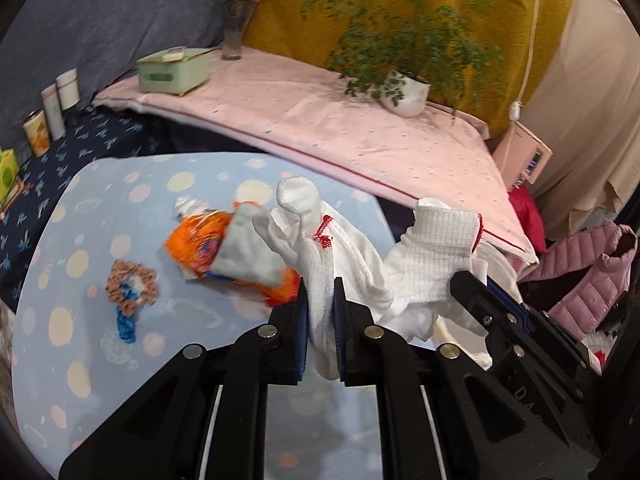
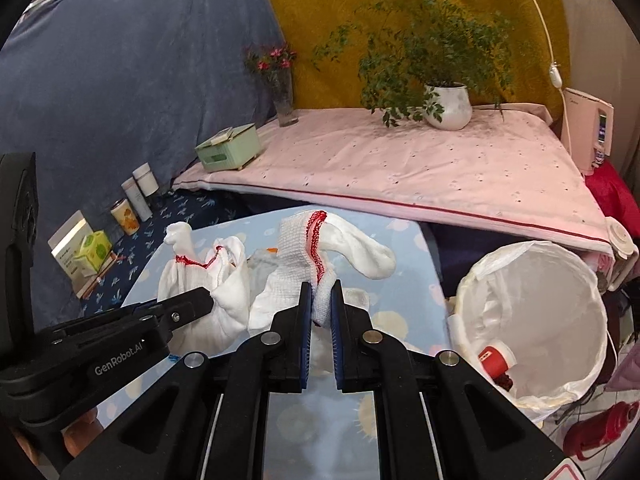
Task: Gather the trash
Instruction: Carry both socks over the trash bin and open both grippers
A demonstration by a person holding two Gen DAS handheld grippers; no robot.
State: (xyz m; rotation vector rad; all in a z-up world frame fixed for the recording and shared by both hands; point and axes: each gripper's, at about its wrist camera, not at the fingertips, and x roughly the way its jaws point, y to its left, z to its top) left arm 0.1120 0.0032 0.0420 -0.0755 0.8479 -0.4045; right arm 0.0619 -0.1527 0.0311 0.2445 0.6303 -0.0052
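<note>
Left claw (image 1: 320,308) is clenched on one white knit glove with red cuff stitching (image 1: 320,264); right claw (image 2: 320,304) grips its mate (image 2: 316,268). Both hang above the blue dotted bench (image 1: 120,208). Light, limp, non-slip fabric; cuff holds suffice.

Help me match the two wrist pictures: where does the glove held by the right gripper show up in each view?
Left wrist view: the glove sits right of centre, pinched by the right gripper coming in from the right edge.
Right wrist view: it is at centre, clamped between the near fingers.
Shared landmark: the potted plant on the pink cloth.
</note>
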